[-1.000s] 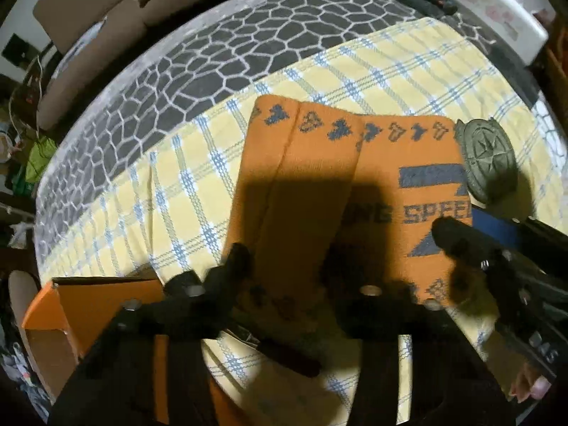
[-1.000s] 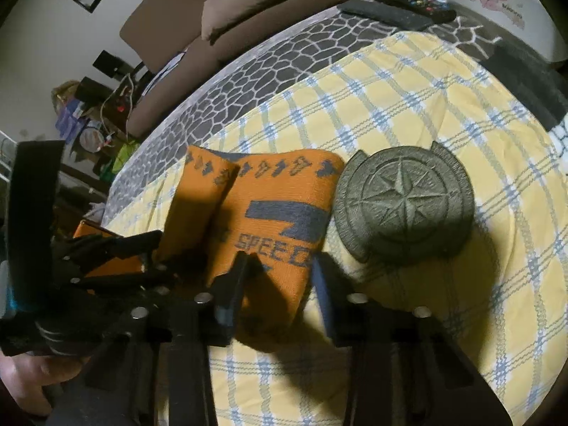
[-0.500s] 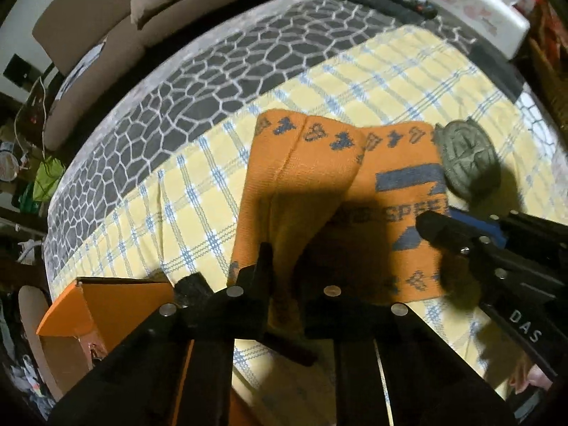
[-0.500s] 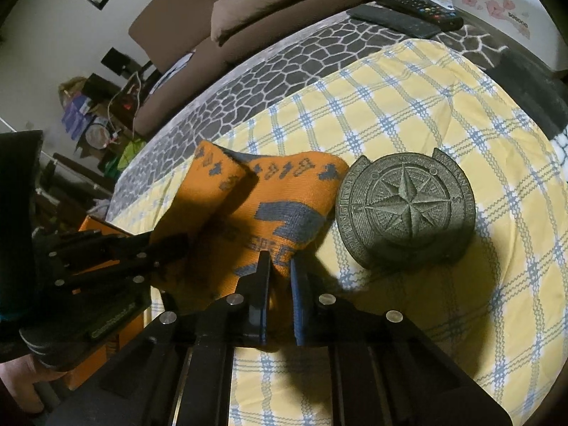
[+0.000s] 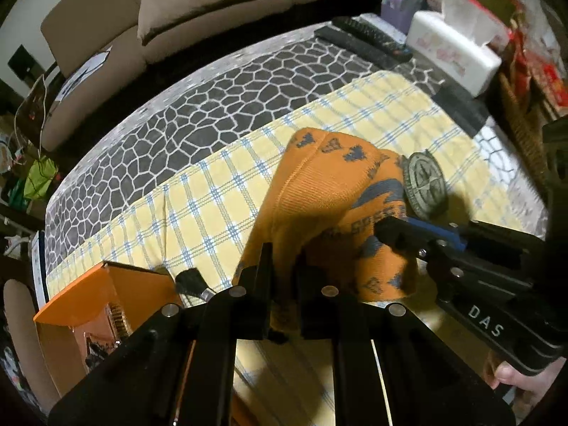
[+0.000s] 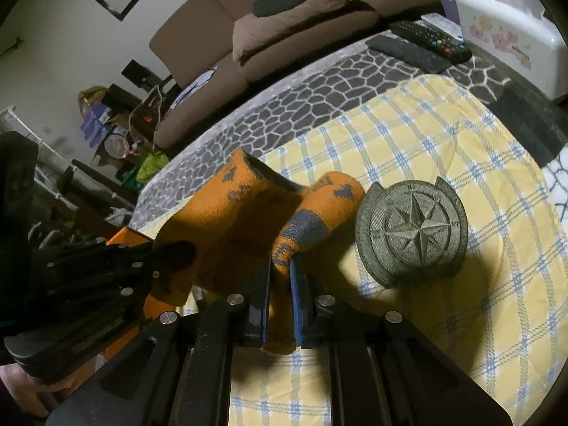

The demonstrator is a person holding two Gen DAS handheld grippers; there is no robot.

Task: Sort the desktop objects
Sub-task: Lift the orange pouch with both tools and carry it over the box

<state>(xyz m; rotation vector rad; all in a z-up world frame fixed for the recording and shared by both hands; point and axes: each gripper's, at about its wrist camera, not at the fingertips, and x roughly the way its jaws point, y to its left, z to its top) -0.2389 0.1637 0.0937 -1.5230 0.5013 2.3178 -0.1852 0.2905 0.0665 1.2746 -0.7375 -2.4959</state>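
Change: since a second ago both your grippers have closed on the orange socks (image 5: 319, 206), which now bunch up off the checked cloth (image 5: 198, 213).
Left gripper (image 5: 284, 266): jaws pinched on the near sock edge.
Right gripper (image 6: 280, 277): jaws clamped on a sock fold.
Edges: compass disc (image 6: 411, 227) sits just beside the socks.
Room: orange box (image 5: 88, 291) stands open at your left; bare cloth lies beyond.
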